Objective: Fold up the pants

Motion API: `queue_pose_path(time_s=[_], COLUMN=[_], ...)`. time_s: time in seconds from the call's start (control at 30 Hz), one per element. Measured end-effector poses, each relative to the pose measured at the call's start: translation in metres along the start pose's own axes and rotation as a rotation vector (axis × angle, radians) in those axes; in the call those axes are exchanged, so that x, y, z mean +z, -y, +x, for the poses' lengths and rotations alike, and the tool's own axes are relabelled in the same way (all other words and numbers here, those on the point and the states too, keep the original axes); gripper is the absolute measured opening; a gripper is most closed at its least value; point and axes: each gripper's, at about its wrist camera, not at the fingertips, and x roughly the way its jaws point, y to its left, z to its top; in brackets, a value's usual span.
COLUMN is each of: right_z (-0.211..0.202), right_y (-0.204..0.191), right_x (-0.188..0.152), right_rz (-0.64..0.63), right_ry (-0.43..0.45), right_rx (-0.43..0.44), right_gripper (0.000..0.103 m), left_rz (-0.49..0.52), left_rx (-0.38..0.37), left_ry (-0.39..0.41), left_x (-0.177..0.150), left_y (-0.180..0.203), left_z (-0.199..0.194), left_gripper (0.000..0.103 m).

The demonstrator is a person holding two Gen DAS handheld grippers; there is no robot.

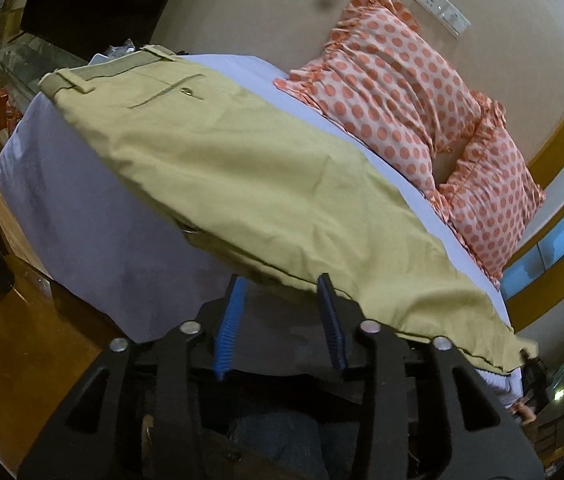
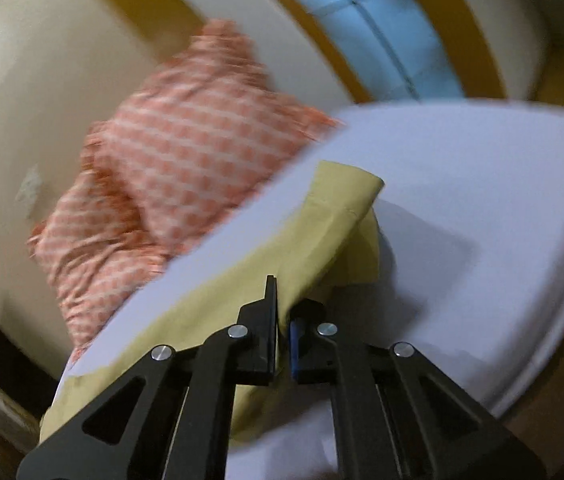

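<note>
Right gripper [image 2: 282, 320]: jaws nearly together, khaki cloth pinched between them near the hem end of the pants [image 2: 314, 232]. The hem there looks lifted off the sheet, a cuff corner rising ahead of the fingers and casting a shadow. View is blurred, so we judge this hand to be in motion.

Left gripper [image 1: 282, 300]: blue ribbed pads [image 1: 229, 320] spread apart, nothing between them. Near edge of the pants [image 1: 241, 168] lies just ahead of and above the tips; whether a pad touches cloth we cannot tell.

Pants lie flat on the lavender bed sheet [image 1: 81, 208], legs stacked, back pocket with button up. Long axis runs from the waistband, far left in the left view, to the hem at near right. So the waistband is well apart from both grippers; the right one has the hem, the left sits at mid-leg.

Two orange polka-dot pillows [image 1: 402, 92] stand against the wall beyond the pants, near but apart.

Our reading: hem-to-waist fold under way; the carry goes along the long axis toward the waistband, left hand low and level at the bed edge.
</note>
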Motion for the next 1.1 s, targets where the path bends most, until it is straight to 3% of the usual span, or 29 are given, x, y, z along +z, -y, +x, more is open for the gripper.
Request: queue_pose_path(time_s=[0.1, 0.2, 0.27, 0.33, 0.43, 0.5, 0.6, 0.8, 1.1], right_z=[0.013, 0.034, 0.050, 0.062, 0.083, 0.087, 0.080, 0.088, 0.096], right_y=[-0.077, -0.177, -0.250, -0.301, -0.363, -0.369, -0.354, -0.316, -0.313], right_x=[0.008, -0.014, -0.054, -0.096, -0.182, -0.210, -0.202, -0.165, -0.170], right_rz=[-0.139, -0.291, -0.392, -0.491, -0.750, -0.783, -0.711, -0.576, -0.520], right_ry=[-0.033, -0.129, -0.247, -0.373, -0.626, -0.711, -0.671, -0.626, -0.646], right_rx=[0.170, 0.394, 0.566, 0.658, 0.637, 0.610, 0.620, 0.559, 0.568], right_gripper=[0.005, 0.005, 0.005, 0.006, 0.023, 0.048, 0.082, 0.083, 0.086], left_rz=[-0.016, -0.008, 0.008, 0.026, 0.041, 0.043, 0.017, -0.065, -0.197], left_rx=[-0.010, -0.005, -0.004, -0.021, -0.061, -0.082, -0.114, -0.164, -0.185], left_ry=[0.027, 0.045, 0.060, 0.079, 0.073, 0.059, 0.035, 0.022, 0.104], left_x=[-0.001, -0.006, -0.009, -0.011, -0.012, -0.012, -0.010, 0.000, 0.029], left_y=[-0.007, -0.007, -0.005, -0.002, 0.001, 0.002, 0.001, -0.002, -0.016], left_z=[-0.003, -0.007, -0.011, -0.014, -0.011, -0.004, 0.011, 0.035, 0.030], left_gripper=[0.053, 0.067, 0.076, 0.082, 0.085, 0.086, 0.086, 0.086, 0.086])
